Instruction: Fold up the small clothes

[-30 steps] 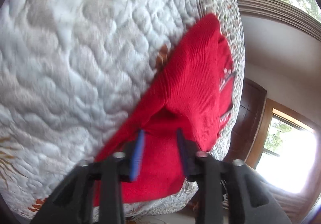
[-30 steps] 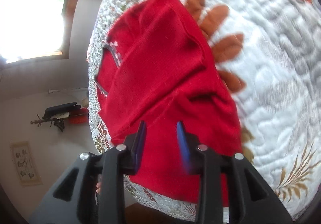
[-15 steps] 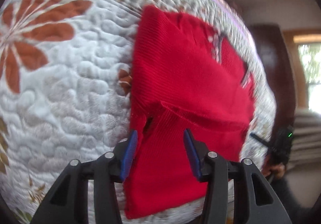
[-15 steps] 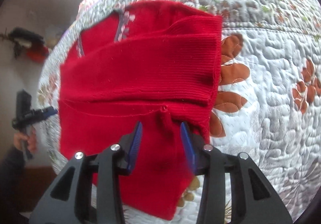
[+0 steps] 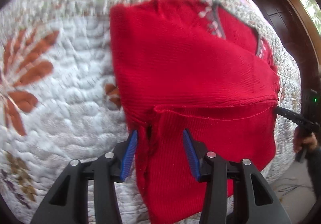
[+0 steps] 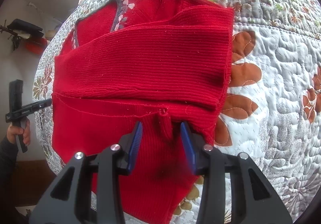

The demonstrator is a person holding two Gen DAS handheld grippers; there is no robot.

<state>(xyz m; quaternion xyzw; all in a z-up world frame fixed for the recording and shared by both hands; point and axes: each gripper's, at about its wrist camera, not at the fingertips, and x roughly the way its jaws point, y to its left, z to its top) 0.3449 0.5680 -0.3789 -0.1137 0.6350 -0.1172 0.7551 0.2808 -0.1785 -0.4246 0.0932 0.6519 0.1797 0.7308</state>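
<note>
– What's the garment?
– A red ribbed knit sweater [image 6: 140, 67], with grey trim and pale flowers at the neck.
– How does it lie?
– Flat on the quilt, one fold laid across it, a seam running crosswise.

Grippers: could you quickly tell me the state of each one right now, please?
Left gripper: open, over the red sweater.
Right gripper: open, nothing clamped.

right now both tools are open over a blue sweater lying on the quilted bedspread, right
Not quite: the sweater is red, not blue; only the tool pads are blue. The right wrist view shows it clearly. The rest holds: the left tool and right tool are open over it on the quilted bedspread.
</note>
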